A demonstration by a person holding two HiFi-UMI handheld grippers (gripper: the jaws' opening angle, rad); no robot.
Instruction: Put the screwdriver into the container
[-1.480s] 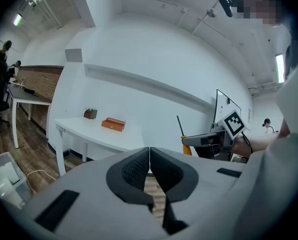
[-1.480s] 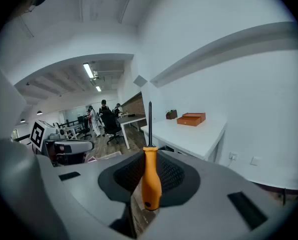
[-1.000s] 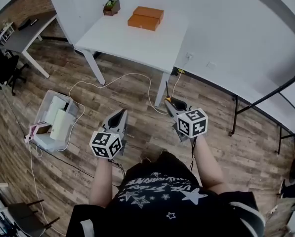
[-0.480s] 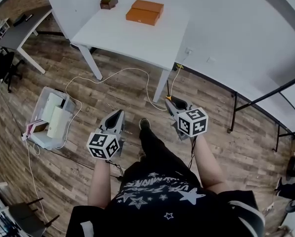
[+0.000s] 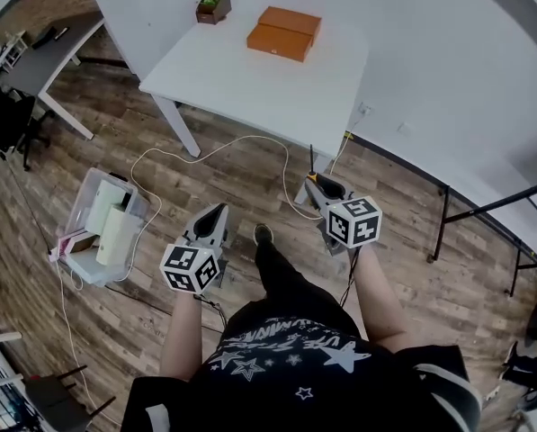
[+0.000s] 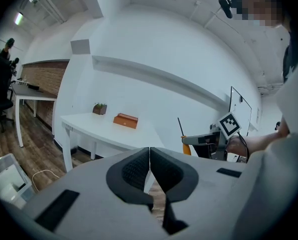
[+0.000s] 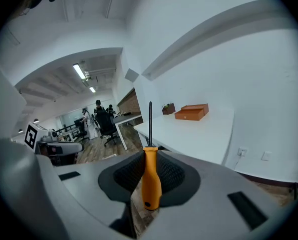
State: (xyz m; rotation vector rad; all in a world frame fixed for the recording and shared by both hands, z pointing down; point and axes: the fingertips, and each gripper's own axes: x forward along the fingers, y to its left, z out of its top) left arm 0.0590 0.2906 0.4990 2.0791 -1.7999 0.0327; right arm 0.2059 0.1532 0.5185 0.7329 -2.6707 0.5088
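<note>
Ahead of the right gripper, past wood floor crossed by a white cable, white table bearing orange container and small plant pot, well apart from the orange-handled screwdriver clamped upright between those jaws, left gripper alongside, pressed closed.
</note>
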